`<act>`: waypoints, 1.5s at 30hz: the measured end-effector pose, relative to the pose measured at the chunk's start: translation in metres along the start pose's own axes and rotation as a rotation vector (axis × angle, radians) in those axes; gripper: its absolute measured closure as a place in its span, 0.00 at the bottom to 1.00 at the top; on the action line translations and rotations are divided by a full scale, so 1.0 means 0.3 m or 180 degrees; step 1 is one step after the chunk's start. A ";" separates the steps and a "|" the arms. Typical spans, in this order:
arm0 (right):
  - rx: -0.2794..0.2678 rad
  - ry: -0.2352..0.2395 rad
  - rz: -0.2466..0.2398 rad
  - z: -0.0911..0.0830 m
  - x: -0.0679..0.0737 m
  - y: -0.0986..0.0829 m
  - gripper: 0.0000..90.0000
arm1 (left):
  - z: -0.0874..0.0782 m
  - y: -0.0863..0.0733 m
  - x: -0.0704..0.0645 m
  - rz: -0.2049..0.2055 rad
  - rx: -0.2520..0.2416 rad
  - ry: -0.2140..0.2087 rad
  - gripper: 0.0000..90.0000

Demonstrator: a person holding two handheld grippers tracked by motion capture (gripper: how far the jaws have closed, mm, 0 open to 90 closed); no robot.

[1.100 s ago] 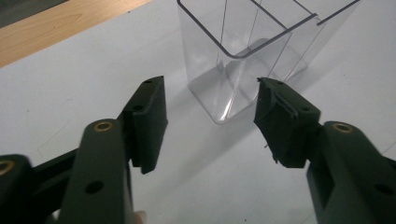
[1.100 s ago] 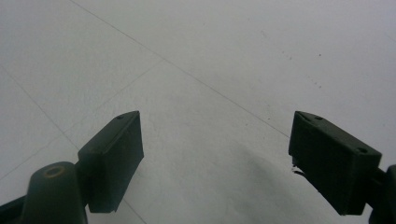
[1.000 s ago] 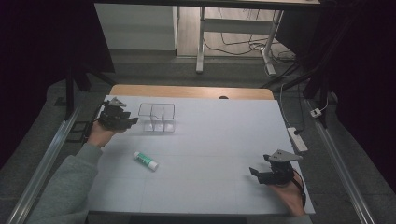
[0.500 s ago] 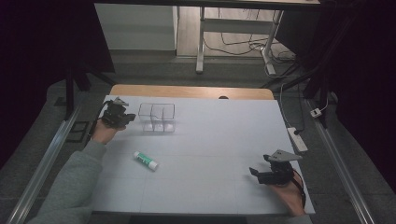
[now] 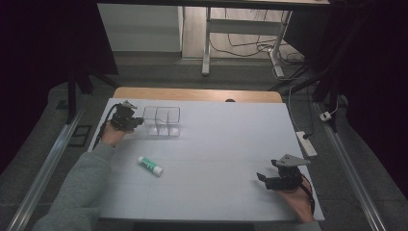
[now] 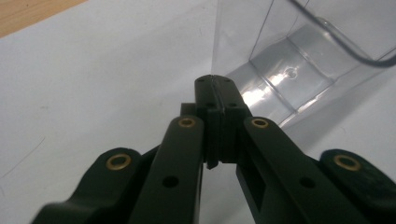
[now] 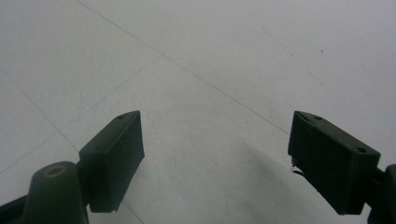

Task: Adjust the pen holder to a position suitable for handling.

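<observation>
Two tongs: I'm keeping left tongs [image 5: 137, 121] clenched empty, tips touching the clear organizer [image 5: 162, 120]; right tongs [image 5: 263, 179] released, hovering over desk [image 5: 226, 139].

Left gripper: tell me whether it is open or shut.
Shut. In the left gripper view the left gripper has its jaws pressed flat together with nothing between them, right beside the clear box.

A white worktop [image 5: 216, 144] with a wooden far edge [image 5: 197, 94] stood on grey floor [image 5: 231, 72]. Beyond it stood a white desk frame [image 5: 207, 43] among cables; darkness flanked both sides.
</observation>
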State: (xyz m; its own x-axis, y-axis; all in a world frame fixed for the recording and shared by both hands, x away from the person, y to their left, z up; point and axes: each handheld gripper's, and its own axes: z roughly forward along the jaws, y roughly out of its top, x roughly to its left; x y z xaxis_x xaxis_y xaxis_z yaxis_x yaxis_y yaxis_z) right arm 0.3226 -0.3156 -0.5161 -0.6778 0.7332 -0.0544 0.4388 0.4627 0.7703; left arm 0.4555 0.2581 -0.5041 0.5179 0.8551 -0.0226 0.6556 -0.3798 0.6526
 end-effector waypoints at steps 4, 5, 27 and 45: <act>-0.0006 0.0000 0.0006 0.000 -0.001 0.000 0.20 | 0.009 0.013 -0.013 0.0049 0.0018 0.0012 0.99; 0.0001 -0.0005 0.0003 0.000 -0.001 0.000 0.20 | 0.011 0.015 -0.014 0.0055 0.0023 0.0020 0.99; 0.0045 0.0000 -0.0003 0.006 0.000 0.000 0.20 | 0.043 0.056 -0.089 0.0210 0.0017 -0.0215 0.99; 0.0019 -0.0009 -0.0006 0.004 0.000 0.001 0.20 | 0.060 0.120 -0.176 0.0389 0.0007 -0.0319 0.99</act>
State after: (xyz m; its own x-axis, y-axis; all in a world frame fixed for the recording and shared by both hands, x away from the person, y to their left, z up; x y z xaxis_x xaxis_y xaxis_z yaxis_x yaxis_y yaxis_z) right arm 0.3236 -0.3149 -0.5168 -0.6770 0.7338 -0.0576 0.4410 0.4670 0.7665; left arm 0.4617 0.1930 -0.4929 0.6462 0.7630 -0.0186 0.5854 -0.4799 0.6534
